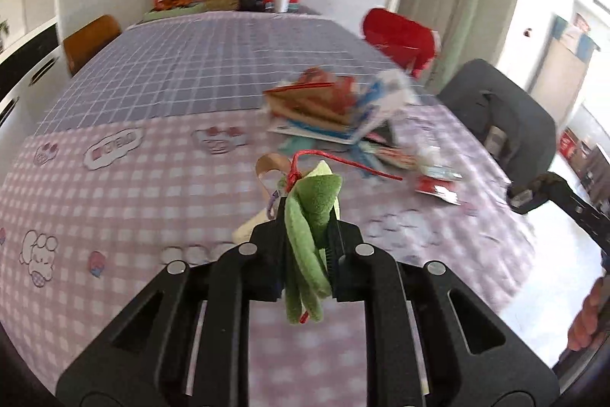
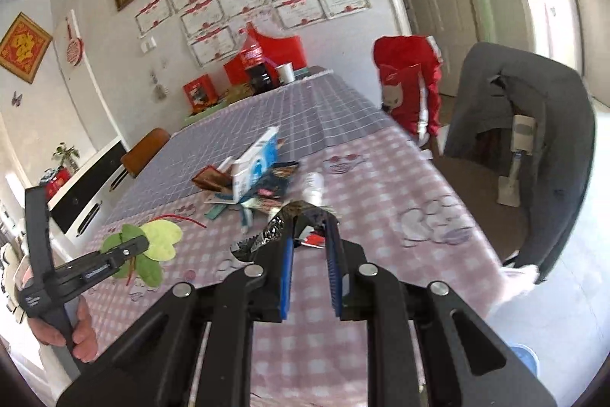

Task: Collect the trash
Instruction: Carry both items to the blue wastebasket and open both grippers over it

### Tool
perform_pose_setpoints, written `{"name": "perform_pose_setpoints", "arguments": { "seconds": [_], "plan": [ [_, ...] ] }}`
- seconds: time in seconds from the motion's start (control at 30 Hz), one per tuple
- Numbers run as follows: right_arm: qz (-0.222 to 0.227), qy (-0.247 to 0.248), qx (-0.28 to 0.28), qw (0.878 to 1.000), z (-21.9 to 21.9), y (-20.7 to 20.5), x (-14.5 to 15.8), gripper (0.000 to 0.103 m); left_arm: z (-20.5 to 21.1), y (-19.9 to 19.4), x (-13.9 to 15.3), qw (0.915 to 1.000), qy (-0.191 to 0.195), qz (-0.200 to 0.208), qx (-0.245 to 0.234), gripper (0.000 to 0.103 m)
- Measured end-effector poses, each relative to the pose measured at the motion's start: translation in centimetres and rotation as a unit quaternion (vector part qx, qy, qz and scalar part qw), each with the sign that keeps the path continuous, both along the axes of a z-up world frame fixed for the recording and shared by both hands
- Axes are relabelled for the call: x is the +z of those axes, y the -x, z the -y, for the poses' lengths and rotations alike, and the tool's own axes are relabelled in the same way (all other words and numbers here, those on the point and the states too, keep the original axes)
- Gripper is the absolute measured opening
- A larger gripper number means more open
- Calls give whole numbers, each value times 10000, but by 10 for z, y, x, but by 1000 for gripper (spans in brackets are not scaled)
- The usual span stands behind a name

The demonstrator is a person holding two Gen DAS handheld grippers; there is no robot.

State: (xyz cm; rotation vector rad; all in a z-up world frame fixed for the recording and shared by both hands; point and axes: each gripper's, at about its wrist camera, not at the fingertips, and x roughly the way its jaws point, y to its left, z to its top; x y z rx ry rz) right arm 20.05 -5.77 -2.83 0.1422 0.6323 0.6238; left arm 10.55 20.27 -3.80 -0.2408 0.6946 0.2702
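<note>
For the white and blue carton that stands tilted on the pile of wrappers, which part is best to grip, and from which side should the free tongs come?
Probably the carton's raised upper end, where its narrow thickness fits between the fingers. It leans up off the wrapper pile, so that end is free. The right tongs seem to hold a dark wrapper already, and the left tongs hold the green felt leaf; one must empty first, then approach from above on the near side.

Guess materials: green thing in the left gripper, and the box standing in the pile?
Green clover ornament: seems plush fabric, matte and fuzzy, folding limp between the left gripper fingers; red cord tied on. Blue-white box: likely printed cardboard, slightly glossy, with crisp folded edges.
</note>
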Motion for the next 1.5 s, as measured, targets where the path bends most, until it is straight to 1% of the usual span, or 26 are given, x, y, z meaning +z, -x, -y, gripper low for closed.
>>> {"name": "perform_pose_setpoints", "arguments": {
  "seconds": [0.07, 0.17, 0.27, 0.37, 0.47, 0.57, 0.67, 0.77, 0.87, 0.93, 1.1, 1.17, 1.2, 1.27, 1.37, 1.4, 1.43, 1.47, 1.5],
  "plan": [
    [-68, -82, -158, 9998, 19, 1, 0, 16, 20, -2, 5, 9995, 17, 70, -304, 17],
    [-2, -224, -463, 9987, 50, 9, 2, 16, 47, -6, 8, 9976, 74, 79, -682, 17],
    [67, -363, -827, 9959, 81, 17, 3, 16, 76, -11, 12, 9937, 64, 129, -1114, 17],
    [103, -380, -1290, 9909, 116, 27, 2, 16, 105, -17, 15, 9886, 72, 118, -1496, 17],
    [114, -454, -1573, 9864, 145, 38, -1, 16, 131, -20, 16, 9836, 98, 184, -1793, 17],
    [144, -258, -1973, 9799, 172, 50, -7, 16, 155, -21, 16, 9773, 198, 217, -2099, 17],
    [58, -205, -2284, 9733, 195, 57, -14, 16, 181, -26, 14, 9702, 271, 188, -2399, 17],
    [-120, -160, -2651, 9640, 221, 63, -26, 16, 210, -30, 9, 9602, 316, 105, -2774, 17],
    [-227, -114, -2919, 9561, 239, 72, -36, 16, 241, -34, 3, 9485, 354, 18, -3149, 17],
    [-275, -46, -3116, 9498, 251, 77, -43, 16, 263, -38, -4, 9394, 412, -123, -3400, 17],
    [-355, 75, -3476, 9369, 274, 93, -54, 16, 319, -49, -32, 9173, 296, -548, -3933, 17],
    [-420, 63, -3552, 9338, 283, 97, -58, 16, 333, -53, -41, 9105, 286, -679, -4068, 17],
    [-437, 68, -3584, 9325, 286, 99, -60, 16, 345, -55, -49, 9051, 285, -788, -4169, 17],
    [-491, 138, -3725, 9266, 295, 104, -65, 16, 363, -59, -62, 8975, 267, -940, -4300, 17],
    [-577, 188, -3901, 9188, 305, 109, -69, 16, 386, -66, -79, 8932, 230, -1109, -4351, 19],
    [-603, 168, -3936, 9172, 308, 111, -70, 16, 390, -69, -81, 8923, 288, -1076, -4376, 22],
    [-639, 145, -3980, 9150, 312, 112, -73, 16, 395, -71, -83, 8896, 355, -1011, -4439, 39],
    [-676, 142, -4035, 9124, 316, 114, -75, 16, 400, -72, -86, 8866, 398, -1004, -4499, 58],
    [-720, 162, -4110, 9087, 319, 115, -77, 16, 404, -77, -90, 8886, 351, -1085, -4443, 80]
  ]
}}
